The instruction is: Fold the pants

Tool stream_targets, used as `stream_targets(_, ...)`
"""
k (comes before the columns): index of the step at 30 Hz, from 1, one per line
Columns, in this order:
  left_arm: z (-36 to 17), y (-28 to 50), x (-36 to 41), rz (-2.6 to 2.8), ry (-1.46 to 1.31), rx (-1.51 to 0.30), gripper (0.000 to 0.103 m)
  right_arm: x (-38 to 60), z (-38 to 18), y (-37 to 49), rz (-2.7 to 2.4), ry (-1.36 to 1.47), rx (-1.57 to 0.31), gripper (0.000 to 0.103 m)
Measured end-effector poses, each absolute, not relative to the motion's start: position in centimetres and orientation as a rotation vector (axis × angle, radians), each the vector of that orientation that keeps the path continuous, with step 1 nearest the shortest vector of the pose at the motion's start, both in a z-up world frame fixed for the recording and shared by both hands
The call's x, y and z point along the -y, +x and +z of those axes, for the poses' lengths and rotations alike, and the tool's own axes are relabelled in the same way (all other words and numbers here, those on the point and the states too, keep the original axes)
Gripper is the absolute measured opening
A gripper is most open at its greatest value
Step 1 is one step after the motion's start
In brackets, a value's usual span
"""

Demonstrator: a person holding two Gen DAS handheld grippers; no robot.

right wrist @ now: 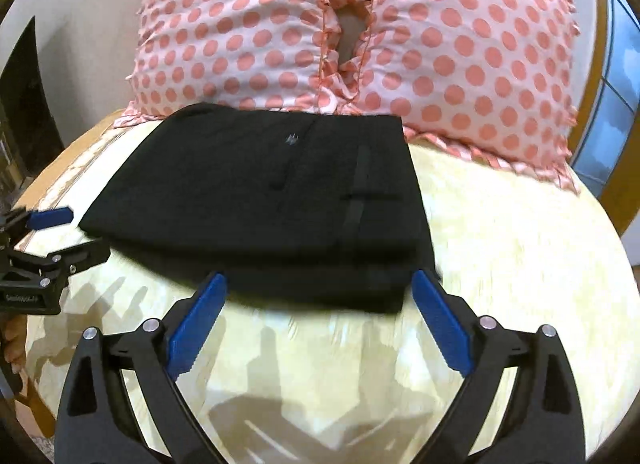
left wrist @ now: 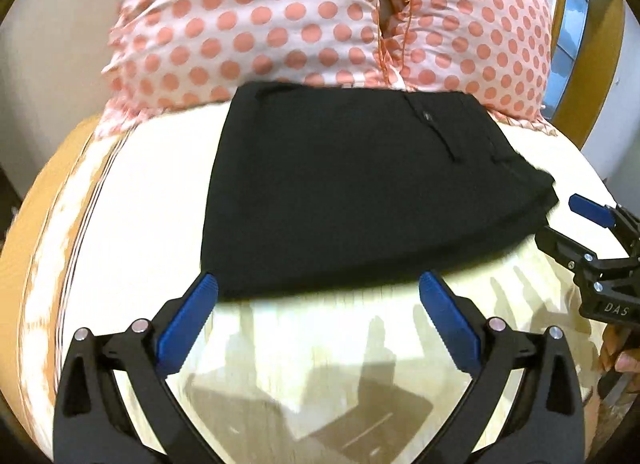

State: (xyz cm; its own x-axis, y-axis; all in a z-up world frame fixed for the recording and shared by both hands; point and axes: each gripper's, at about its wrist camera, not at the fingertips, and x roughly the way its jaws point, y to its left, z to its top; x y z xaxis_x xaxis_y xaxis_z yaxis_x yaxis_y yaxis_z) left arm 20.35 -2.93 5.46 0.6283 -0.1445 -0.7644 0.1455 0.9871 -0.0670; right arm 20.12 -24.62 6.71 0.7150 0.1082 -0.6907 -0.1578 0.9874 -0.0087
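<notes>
The black pants (left wrist: 360,184) lie folded into a compact stack on the pale yellow bed cover; they also show in the right wrist view (right wrist: 280,204). My left gripper (left wrist: 318,284) is open and empty, just in front of the stack's near edge. My right gripper (right wrist: 318,284) is open and empty too, at the near edge of the stack. The right gripper also shows at the right edge of the left wrist view (left wrist: 560,220), beside the stack's right corner. The left gripper shows at the left edge of the right wrist view (right wrist: 80,236).
Two pink polka-dot pillows (left wrist: 320,24) lean behind the pants, also in the right wrist view (right wrist: 360,44). The bed cover (right wrist: 520,244) spreads to the right and front. A wooden bed frame (left wrist: 592,64) and a blue window lie far right.
</notes>
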Motion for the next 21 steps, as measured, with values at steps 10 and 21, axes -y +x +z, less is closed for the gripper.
stream_targets(10, 3.1, 13.6, 1.5, -0.062, -0.037, -0.885, 0.101, 23.1, 4.5, 14.9, 0.105, -0.018, -0.789, 0.097)
stream_targets(21, 2.4, 12.5, 2.6, -0.055, 0.007, -0.863, 0.101, 21.4, 3.5, 13.6, 0.102, -0.031, -0.789, 0.097)
